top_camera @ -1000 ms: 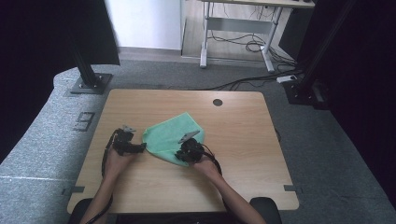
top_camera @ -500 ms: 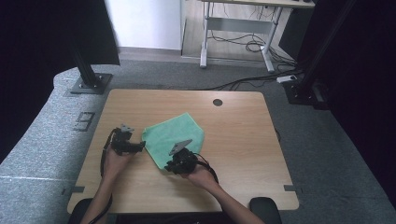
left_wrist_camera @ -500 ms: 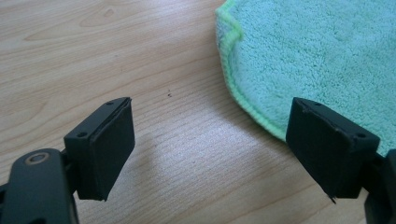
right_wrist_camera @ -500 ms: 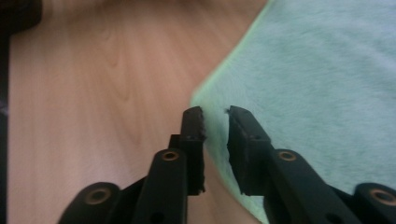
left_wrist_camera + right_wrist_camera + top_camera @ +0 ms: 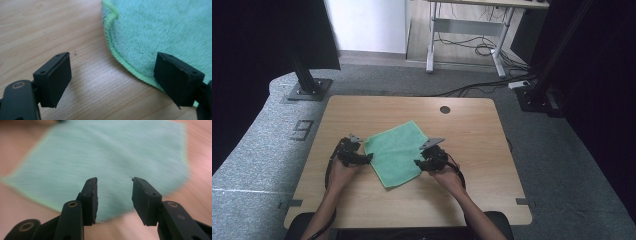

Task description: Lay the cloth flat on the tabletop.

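we've just been opening right gripper [image 5: 421,164] off green cloth [image 5: 394,152]; left gripper [image 5: 368,158] wide, empty. next: regrip an edge.

1. The desk [image 5: 492,150] lies bare right of the green cloth [image 5: 394,152], all the way to its edge.
2. Bare wood also runs along the far side, around a small round hole [image 5: 445,109].
3. The left tool [image 5: 368,159] and right tool [image 5: 418,163] flank the cloth, blocking its sides.

The cloth [image 5: 395,152] lies on the table [image 5: 492,165], between left claw [image 5: 368,158] and right claw [image 5: 418,163].
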### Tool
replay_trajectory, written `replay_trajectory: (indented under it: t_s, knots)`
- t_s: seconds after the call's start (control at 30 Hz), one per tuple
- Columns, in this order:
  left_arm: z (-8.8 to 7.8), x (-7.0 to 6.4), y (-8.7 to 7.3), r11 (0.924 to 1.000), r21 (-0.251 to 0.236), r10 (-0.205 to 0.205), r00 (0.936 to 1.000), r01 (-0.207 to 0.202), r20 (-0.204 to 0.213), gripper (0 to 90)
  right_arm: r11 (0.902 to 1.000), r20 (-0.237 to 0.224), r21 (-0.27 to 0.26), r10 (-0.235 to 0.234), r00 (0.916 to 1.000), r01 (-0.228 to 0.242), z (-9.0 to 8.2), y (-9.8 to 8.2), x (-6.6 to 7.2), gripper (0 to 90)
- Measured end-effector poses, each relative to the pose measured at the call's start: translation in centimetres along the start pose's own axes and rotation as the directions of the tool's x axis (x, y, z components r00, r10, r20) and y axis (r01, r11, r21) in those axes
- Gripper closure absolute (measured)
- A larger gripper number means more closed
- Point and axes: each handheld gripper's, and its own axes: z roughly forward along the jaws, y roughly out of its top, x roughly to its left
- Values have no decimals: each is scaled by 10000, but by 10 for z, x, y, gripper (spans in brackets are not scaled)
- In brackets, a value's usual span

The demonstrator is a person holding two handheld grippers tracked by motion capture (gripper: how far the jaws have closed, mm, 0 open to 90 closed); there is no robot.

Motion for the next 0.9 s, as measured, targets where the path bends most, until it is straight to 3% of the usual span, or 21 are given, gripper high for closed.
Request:
replay_trajectory:
  t_s: [0.07, 0.2, 0.4, 0.5, 0.57, 0.67, 0.73, 0.9]
  knots:
    - [-1, 0, -1, 10000, 17, -46, 10000, 46, 32, 155, 9991, 471, 33, 420, 9980, -422, 3, -7, -15, 526]
    - [-5, -7, -4, 9999, 88, 135, 9999, -135, 74, 155, 9937, 677, 136, 1102, 9916, -1114, 9, -16, -30, 497]
    - [-15, -25, -14, 9993, 207, 302, 9986, -311, 438, 155, 9875, 759, 40, 1567, 9847, -1575, 16, -20, -36, 445]
    - [-19, -34, -13, 9973, 198, 704, 9968, -712, 373, 157, 9847, 685, 31, 1737, 9824, -1744, 20, -19, -38, 441]
    - [-20, -32, -9, 9982, -63, 593, 9978, -592, 307, 161, 9845, 750, 74, 1744, 9818, -1755, 24, -19, -40, 443]
    - [-22, -22, -1, 9987, -502, 82, 9994, -64, 350, 167, 9829, 864, 265, 1792, 9800, -1820, 30, -21, -43, 507]
    - [-19, -15, 4, 9976, -685, -102, 9998, 112, 145, 167, 9800, 497, 248, 1963, 9793, -1977, 32, -24, -45, 587]
    - [-8, -2, 7, 9981, -498, -389, 9977, 361, -550, 183, 9844, 238, 484, 1682, 9855, -1692, 30, -22, -42, 732]
